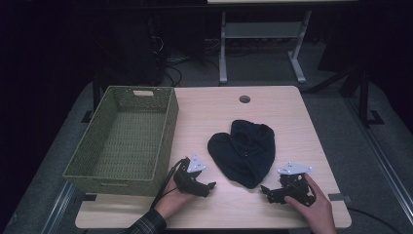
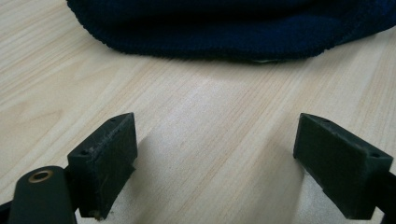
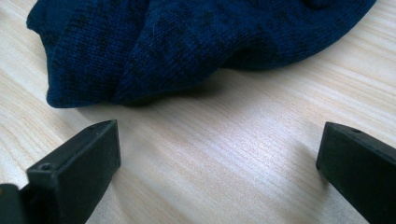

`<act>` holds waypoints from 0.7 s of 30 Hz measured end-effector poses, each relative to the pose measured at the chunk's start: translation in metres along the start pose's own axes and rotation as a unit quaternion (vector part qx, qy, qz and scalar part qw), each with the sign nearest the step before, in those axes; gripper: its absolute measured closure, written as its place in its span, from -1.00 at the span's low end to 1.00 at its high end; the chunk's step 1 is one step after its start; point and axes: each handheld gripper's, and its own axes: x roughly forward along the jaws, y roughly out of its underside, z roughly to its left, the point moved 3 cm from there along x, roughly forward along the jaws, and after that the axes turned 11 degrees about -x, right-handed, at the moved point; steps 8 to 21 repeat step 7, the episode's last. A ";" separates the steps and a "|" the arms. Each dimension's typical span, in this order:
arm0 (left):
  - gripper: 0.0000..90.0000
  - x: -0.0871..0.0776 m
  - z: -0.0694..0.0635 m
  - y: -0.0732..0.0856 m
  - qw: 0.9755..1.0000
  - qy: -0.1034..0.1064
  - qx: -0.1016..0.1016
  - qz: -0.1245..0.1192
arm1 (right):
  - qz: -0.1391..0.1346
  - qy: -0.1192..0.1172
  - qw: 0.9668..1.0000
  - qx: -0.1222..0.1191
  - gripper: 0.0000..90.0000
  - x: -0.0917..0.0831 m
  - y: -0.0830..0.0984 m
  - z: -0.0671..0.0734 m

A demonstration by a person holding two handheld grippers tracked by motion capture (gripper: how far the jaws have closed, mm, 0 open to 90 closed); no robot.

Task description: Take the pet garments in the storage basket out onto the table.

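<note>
A dark blue knitted hat (image 1: 243, 152) lies crumpled in the middle of the light wooden table (image 1: 209, 117). My left gripper (image 1: 208, 189) rests on the table just left of and below the hat, open, its jaws pointing right. In the left gripper view the hat (image 2: 224, 28) lies a short way beyond the spread jaws of the left gripper (image 2: 217, 163), with bare wood between. My right gripper (image 1: 265, 191) sits low on the table to the hat's lower right, open, pointing left. The right gripper view shows the hat's (image 3: 187, 46) folded edge just ahead of the right gripper (image 3: 219, 163).
A green woven basket (image 1: 165, 131) stands on the table's left side, holding nothing, its right wall close to my left hand. A round cable hole (image 1: 244, 99) is near the far edge. Beyond the table a desk frame (image 1: 260, 44) stands on the dark floor.
</note>
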 end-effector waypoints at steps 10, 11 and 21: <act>-0.71 0.000 0.000 0.000 1.000 0.000 -0.001 0.000 | 0.000 -0.001 1.000 -0.001 -1.00 0.000 0.000 0.000; -0.71 0.000 0.000 0.000 1.000 0.000 -0.001 0.000 | 0.000 -0.001 1.000 -0.001 -1.00 0.000 0.000 0.000; -0.71 0.000 0.000 0.000 1.000 0.000 -0.001 0.000 | 0.000 -0.001 1.000 -0.001 -1.00 0.000 0.000 0.000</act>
